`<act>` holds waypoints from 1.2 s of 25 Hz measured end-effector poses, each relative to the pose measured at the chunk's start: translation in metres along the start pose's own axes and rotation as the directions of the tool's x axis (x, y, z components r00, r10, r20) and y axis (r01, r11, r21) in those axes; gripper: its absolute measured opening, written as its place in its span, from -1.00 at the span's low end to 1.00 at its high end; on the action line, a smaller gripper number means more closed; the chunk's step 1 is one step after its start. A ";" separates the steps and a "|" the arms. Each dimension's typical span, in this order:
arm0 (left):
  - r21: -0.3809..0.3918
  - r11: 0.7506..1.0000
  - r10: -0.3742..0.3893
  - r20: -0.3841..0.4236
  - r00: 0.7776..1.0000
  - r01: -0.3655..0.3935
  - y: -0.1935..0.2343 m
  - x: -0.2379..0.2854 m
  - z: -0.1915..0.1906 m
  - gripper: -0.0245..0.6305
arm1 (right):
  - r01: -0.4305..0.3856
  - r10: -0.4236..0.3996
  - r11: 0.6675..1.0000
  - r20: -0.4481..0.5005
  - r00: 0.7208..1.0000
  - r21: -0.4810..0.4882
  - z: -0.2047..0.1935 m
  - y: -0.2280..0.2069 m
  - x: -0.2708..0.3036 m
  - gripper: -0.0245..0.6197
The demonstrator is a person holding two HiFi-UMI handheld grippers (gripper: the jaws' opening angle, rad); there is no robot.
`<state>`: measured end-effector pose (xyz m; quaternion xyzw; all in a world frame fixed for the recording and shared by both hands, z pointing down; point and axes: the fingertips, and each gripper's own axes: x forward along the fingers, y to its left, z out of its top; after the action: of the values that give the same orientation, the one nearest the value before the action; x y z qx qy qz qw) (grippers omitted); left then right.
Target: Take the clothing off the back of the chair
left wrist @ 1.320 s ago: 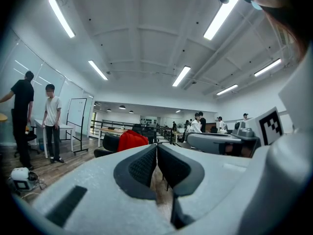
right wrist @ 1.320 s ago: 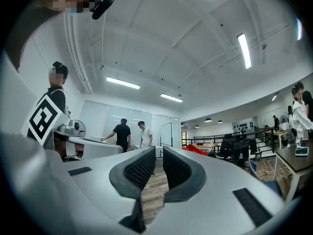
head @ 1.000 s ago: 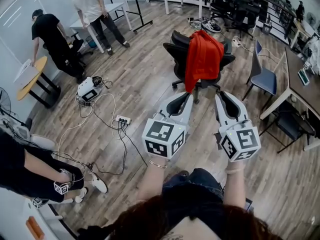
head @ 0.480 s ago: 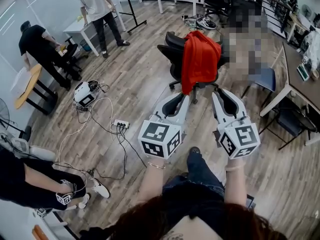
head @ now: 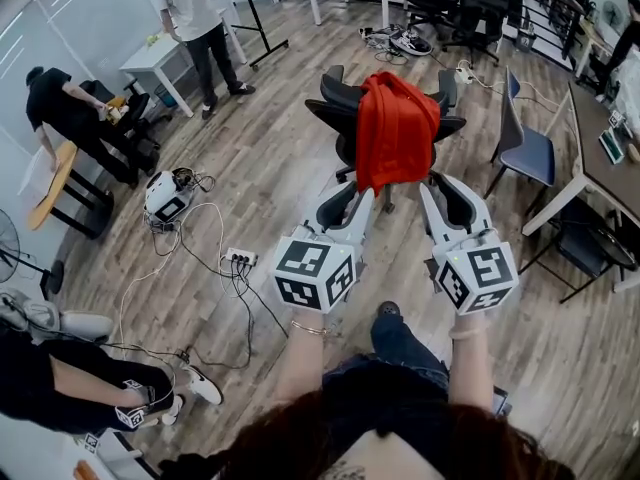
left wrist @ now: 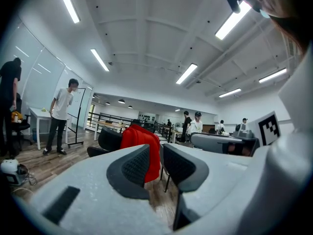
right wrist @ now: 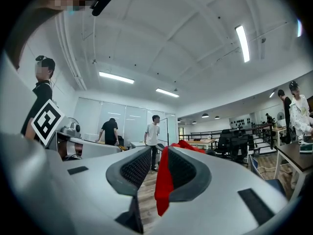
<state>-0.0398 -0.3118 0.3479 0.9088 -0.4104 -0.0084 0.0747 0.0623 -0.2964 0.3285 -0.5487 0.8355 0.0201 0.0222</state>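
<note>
Over the back of the black chair (head: 330, 113) hangs the red clothing (head: 397, 133). It falls down both sides of the chair back. The chair stands out on the wood floor (head: 280, 178), well apart from the white counter (head: 150, 60) on the left, where a person (head: 195, 13) in a white shirt stands.

A person holds both tools out level toward the chair, side by side.

The left gripper (head: 355, 190) is just below the low edge of the clothing in the head view. Its fingers (left wrist: 133, 166) have just been opening. Now they stand a little way apart, with only a thin gap. Nothing is held in them. The red cloth shows past the gap, farther off.

The right gripper (head: 447, 186) sits close to the low right corner of the clothing. Its fingers (right wrist: 183, 168) have just been opening too, and they are a little way apart. A strip of red shows in the gap. It looks to be beyond the fingers and not between them, but that is hard to tell from here. The pads are not pressing on any cloth.
</note>
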 end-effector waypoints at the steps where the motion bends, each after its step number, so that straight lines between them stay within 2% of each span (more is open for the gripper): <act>1: -0.002 1.000 -0.001 -0.003 1.000 0.001 0.003 0.006 0.000 -0.63 | 0.001 -0.001 1.000 -0.002 1.000 0.001 -0.001 -0.004 0.005 -0.65; 13: -0.041 0.999 0.010 -0.042 0.999 -0.012 0.043 0.071 0.002 -0.46 | 0.010 -0.010 1.000 -0.031 0.999 0.021 -0.012 -0.060 0.061 -0.50; 25: -0.142 0.989 0.018 -0.085 0.996 -0.030 0.076 0.126 -0.022 -0.19 | 0.015 -0.008 0.998 -0.126 0.992 0.054 -0.049 -0.105 0.103 -0.13; 30: -0.161 0.986 0.021 -0.100 0.995 -0.037 0.091 0.150 -0.038 -0.04 | 0.017 -0.002 0.996 -0.179 0.984 0.082 -0.078 -0.121 0.123 -0.07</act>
<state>-0.0050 -0.4780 0.4049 0.8930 -0.4172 0.0036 0.1688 0.1232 -0.4616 0.3979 -0.5509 0.8316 -0.0643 -0.0299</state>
